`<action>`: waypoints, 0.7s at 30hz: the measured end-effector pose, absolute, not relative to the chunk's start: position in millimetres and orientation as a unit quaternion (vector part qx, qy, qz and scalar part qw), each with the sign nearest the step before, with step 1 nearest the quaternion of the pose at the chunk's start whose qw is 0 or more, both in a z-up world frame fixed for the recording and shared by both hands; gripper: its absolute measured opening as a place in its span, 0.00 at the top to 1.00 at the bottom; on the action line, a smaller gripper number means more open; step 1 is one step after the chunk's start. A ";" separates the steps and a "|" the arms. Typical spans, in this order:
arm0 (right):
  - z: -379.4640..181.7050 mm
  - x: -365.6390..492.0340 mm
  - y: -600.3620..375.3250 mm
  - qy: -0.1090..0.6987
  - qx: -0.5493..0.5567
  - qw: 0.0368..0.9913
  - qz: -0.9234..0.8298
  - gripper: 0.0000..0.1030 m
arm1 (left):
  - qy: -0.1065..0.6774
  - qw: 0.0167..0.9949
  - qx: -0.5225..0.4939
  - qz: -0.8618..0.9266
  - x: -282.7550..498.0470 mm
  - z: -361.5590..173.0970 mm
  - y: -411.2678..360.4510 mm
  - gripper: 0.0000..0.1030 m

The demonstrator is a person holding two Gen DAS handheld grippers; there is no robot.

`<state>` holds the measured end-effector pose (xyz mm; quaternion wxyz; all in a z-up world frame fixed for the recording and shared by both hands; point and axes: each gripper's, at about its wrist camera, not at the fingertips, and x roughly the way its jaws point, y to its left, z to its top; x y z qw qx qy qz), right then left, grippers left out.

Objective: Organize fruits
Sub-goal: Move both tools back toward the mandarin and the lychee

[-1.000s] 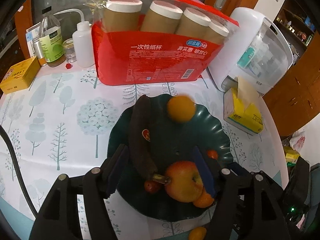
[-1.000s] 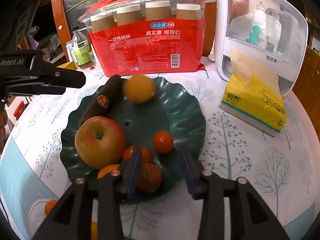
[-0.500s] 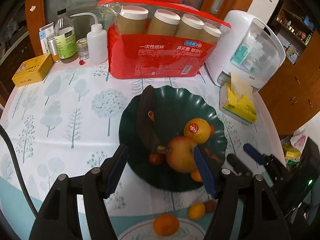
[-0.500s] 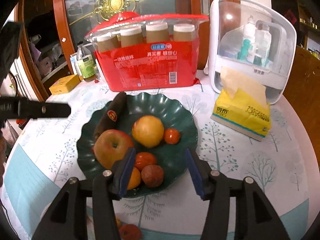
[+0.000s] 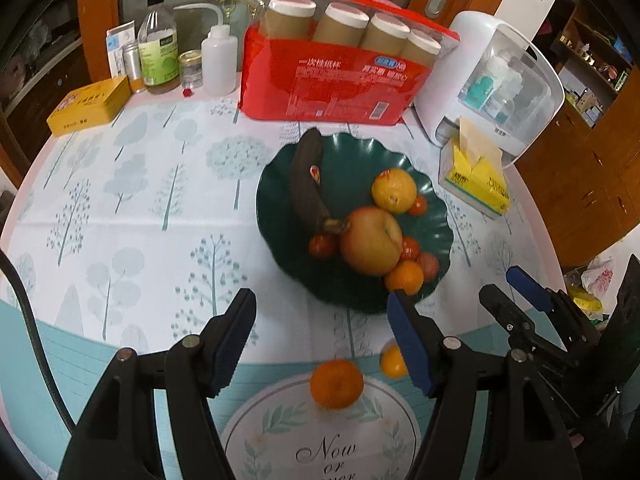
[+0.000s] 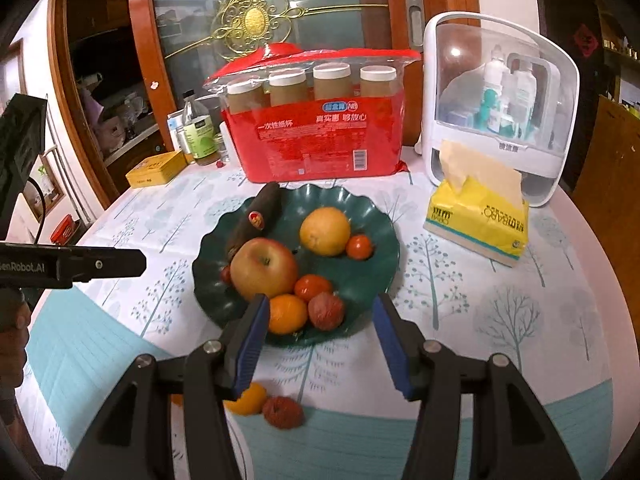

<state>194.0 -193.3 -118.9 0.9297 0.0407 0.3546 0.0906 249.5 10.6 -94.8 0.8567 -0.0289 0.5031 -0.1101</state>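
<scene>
A dark green scalloped plate [image 5: 276,184] [image 6: 372,216] holds a blackened banana [image 5: 304,180], an apple [image 5: 370,240] [image 6: 264,268], a yellow orange [image 5: 394,191] [image 6: 325,231], a tangerine [image 6: 287,314], a lychee [image 6: 326,311] and small red fruits. On the cloth near me lie a tangerine [image 5: 337,384], a smaller one [image 5: 391,360] [image 6: 248,400] and a lychee [image 6: 283,412]. My left gripper [image 5: 322,336] is open and empty above the near tangerine. My right gripper [image 6: 318,344] is open and empty at the plate's near rim; it also shows in the left wrist view [image 5: 516,292].
Behind the plate stands a red pack of paper cups [image 5: 340,68] [image 6: 320,128]. A white storage box [image 6: 500,108] and a yellow tissue pack [image 6: 476,216] are to the right. Bottles [image 5: 158,56] and a yellow tin [image 5: 90,106] stand at the back left.
Both grippers have pulled back and up from the plate toward the near table edge. The yellow orange rolled from the plate's far side to rest beside the apple.
</scene>
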 end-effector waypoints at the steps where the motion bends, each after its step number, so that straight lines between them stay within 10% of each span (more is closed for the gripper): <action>1: -119.9 190.9 -193.1 0.355 0.042 0.929 0.092 0.47 | 0.505 0.855 -0.030 -0.110 245.8 -97.0 11.3 0.35; 21: -167.8 166.9 -176.2 0.417 0.024 0.902 0.106 0.47 | 0.569 0.812 -0.025 -0.129 223.0 -154.9 8.3 0.35</action>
